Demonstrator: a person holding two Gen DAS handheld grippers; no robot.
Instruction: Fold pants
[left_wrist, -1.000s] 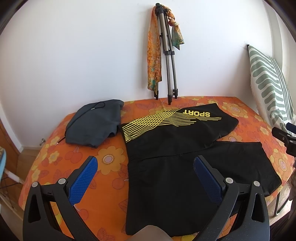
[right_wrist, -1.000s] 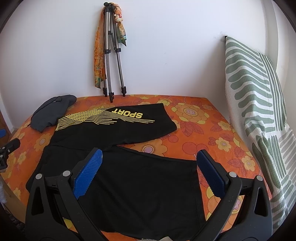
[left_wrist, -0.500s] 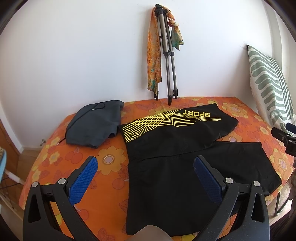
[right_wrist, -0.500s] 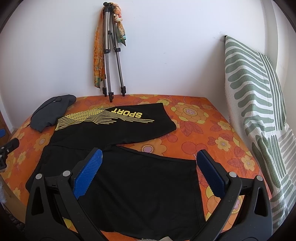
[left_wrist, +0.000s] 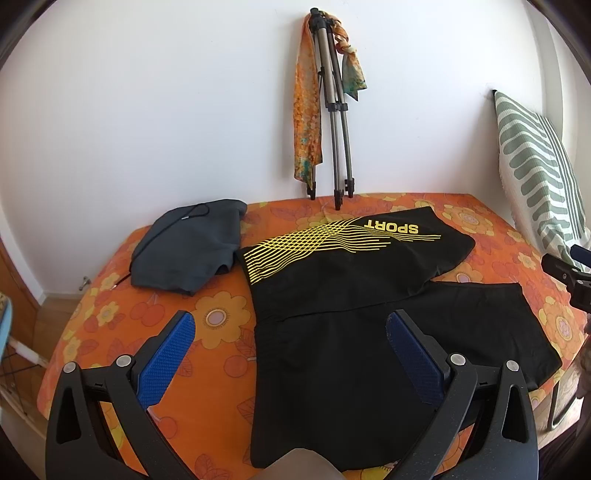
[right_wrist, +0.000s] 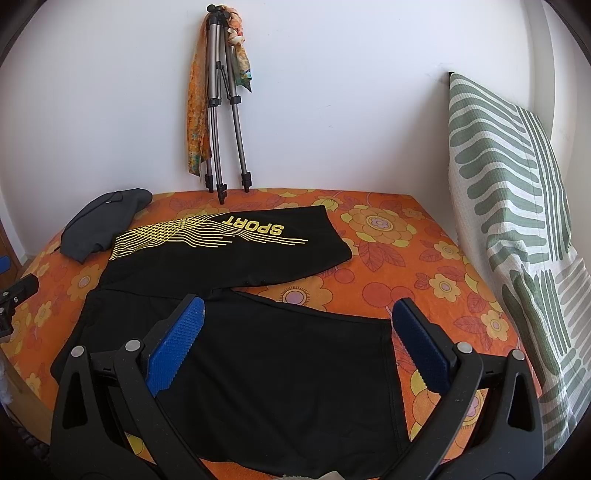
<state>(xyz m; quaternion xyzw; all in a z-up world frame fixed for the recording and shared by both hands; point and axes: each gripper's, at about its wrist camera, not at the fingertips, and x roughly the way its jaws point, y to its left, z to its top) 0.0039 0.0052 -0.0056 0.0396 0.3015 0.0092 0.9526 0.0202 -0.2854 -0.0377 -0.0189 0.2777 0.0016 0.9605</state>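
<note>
Holding unchanged | both tongs (left_wrist: 288, 328) (right_wrist: 295, 321) agape; pants (left_wrist: 343, 332) flat

White wall (left_wrist: 147, 110), floral orange bed (right_wrist: 388, 258), perhaps daylit.

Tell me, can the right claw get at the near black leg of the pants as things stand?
Probably yes: the right claw hangs open above the black pants, nothing lying between them on the bedspread.

Black pants (left_wrist: 354, 332) with yellow lines and "SPORT"; orange flowered bedspread (left_wrist: 221, 314); grey garment (left_wrist: 188, 254); green-striped white pillow (right_wrist: 517, 206).
</note>
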